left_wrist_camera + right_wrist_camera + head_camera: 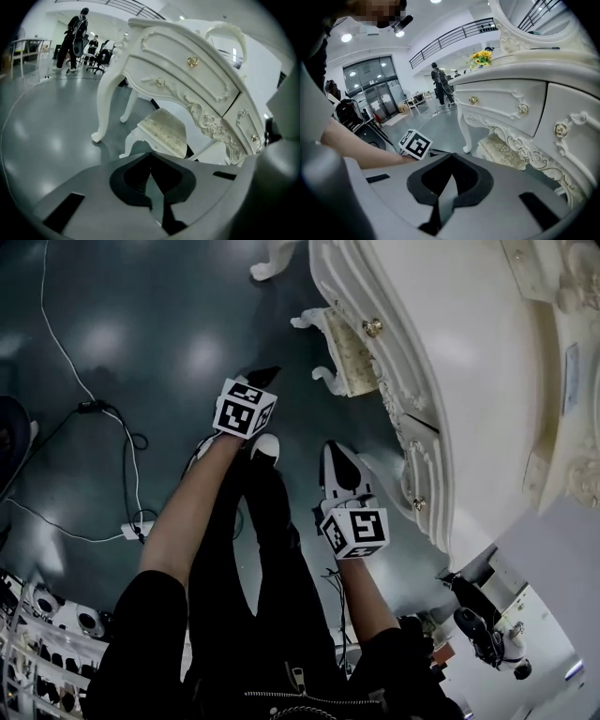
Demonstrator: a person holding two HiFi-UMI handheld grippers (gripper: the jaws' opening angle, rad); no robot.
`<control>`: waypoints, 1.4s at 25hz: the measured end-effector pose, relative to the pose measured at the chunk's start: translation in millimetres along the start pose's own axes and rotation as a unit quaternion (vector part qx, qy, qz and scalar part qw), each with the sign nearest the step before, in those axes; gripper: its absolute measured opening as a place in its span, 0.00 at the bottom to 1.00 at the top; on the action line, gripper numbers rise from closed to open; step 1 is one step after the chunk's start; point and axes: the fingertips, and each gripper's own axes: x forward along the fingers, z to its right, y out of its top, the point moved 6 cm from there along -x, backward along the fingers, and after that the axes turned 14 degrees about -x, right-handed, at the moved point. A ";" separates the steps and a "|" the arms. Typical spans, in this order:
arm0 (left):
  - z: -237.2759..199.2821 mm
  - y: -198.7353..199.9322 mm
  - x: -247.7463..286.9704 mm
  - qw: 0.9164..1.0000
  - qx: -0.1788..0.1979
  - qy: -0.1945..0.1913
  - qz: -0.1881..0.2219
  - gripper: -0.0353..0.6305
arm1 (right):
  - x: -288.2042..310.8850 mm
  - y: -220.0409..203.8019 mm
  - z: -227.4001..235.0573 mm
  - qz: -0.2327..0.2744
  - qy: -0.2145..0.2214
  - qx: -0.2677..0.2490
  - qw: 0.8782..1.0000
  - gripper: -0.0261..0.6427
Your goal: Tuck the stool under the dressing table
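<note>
The white carved dressing table (469, 381) fills the right of the head view. The white stool (345, 354) with its patterned cushion stands partly beneath the dressing table's front edge, its curved legs showing. My left gripper (262, 377) hangs over the grey floor just left of the stool, shut with nothing in it. My right gripper (333, 452) is nearer me, close to the table's drawer front, also shut and empty. In the left gripper view the stool (164, 131) lies beyond the left gripper's (150, 154) meeting tips. In the right gripper view the stool (501, 152) sits under the table's (511, 108) apron.
Cables (94, 409) and a power strip (136, 531) lie on the floor at the left. A rack of small items (47, 634) is at the lower left. People (72, 37) stand far off across the hall. Flowers (482, 56) sit on the tabletop.
</note>
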 end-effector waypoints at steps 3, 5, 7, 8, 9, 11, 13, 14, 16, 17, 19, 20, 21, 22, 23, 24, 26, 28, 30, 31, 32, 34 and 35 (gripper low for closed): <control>11.3 17.7 -43.9 0.999 0.036 0.012 0.008 0.09 | -8.8 21.3 -5.8 0.011 -0.006 -0.006 1.000 0.04; 21.5 32.0 -74.2 0.999 0.043 0.013 0.025 0.09 | -16.0 36.1 -10.0 0.020 -0.008 -0.011 1.000 0.04; 36.3 40.7 -104.1 0.998 0.044 0.016 0.040 0.09 | -29.0 49.5 -12.4 0.025 -0.009 -0.017 1.000 0.04; 45.5 44.1 -117.6 0.998 0.047 0.016 0.044 0.09 | -36.7 57.1 -12.2 0.026 -0.012 -0.020 0.999 0.04; 54.6 49.2 -130.4 0.997 0.054 0.016 0.046 0.09 | -43.4 66.8 -11.3 0.029 -0.015 -0.025 0.999 0.04; 71.1 64.8 -156.2 0.996 0.077 0.013 0.053 0.09 | -52.6 91.3 -9.4 0.045 -0.021 -0.036 0.998 0.04; 89.5 77.8 -181.5 0.993 0.104 0.004 0.060 0.09 | -64.0 113.7 -8.1 0.063 -0.030 -0.044 0.997 0.04; 99.3 82.0 -193.1 0.991 0.117 0.001 0.062 0.09 | -71.5 123.0 -7.6 0.070 -0.035 -0.045 0.996 0.04; 116.7 91.3 -212.9 0.987 0.143 0.001 0.068 0.09 | -85.9 140.4 -6.6 0.081 -0.043 -0.045 0.995 0.04; 124.2 96.5 -221.7 0.986 0.152 0.002 0.073 0.09 | -92.4 149.1 -6.3 0.087 -0.045 -0.048 0.994 0.04; 140.5 107.4 -240.7 0.984 0.160 0.002 0.084 0.09 | -106.4 165.2 -6.4 0.098 -0.049 -0.060 0.992 0.04; 149.0 112.9 -250.9 0.982 0.163 0.002 0.091 0.09 | -114.5 171.9 -6.0 0.102 -0.051 -0.063 0.992 0.04; 157.4 118.5 -261.1 0.981 0.166 0.001 0.098 0.09 | -123.0 178.2 -5.1 0.107 -0.055 -0.061 0.991 0.04; 165.5 125.1 -270.8 0.980 0.171 0.001 0.106 0.09 | -131.3 184.9 -3.4 0.112 -0.060 -0.057 0.990 0.04; 173.9 132.9 -279.8 0.978 0.175 0.000 0.114 0.09 | -139.2 192.7 -1.4 0.119 -0.064 -0.053 0.989 0.04; 182.4 140.6 -288.4 0.976 0.179 -0.001 0.124 0.09 | -147.1 200.7 -0.3 0.126 -0.068 -0.055 0.988 0.04; 198.0 150.1 -306.9 0.973 0.183 -0.005 0.140 0.09 | -162.9 212.5 -2.8 0.136 -0.072 -0.070 0.986 0.04; 211.2 154.5 -325.1 0.970 0.188 -0.008 0.152 0.09 | -178.2 220.0 -6.0 0.143 -0.075 -0.078 0.984 0.04; 223.3 159.4 -340.3 0.967 0.197 -0.009 0.162 0.09 | -192.7 227.5 -6.4 0.154 -0.081 -0.075 0.982 0.04; 228.7 163.1 -346.7 0.965 0.202 -0.009 0.167 0.09 | -198.5 231.4 -5.9 0.161 -0.083 -0.070 0.981 0.04; 233.5 166.8 -352.5 0.963 0.206 -0.009 0.173 0.09 | -203.1 234.9 -5.9 0.168 -0.085 -0.065 0.980 0.04; 241.8 170.0 -363.9 0.961 0.211 -0.010 0.180 0.09 | -210.7 238.9 -9.9 0.178 -0.086 -0.065 0.978 0.04; 245.5 170.9 -369.3 0.959 0.214 -0.012 0.184 0.09 | -213.9 241.1 -12.7 0.181 -0.085 -0.069 0.977 0.04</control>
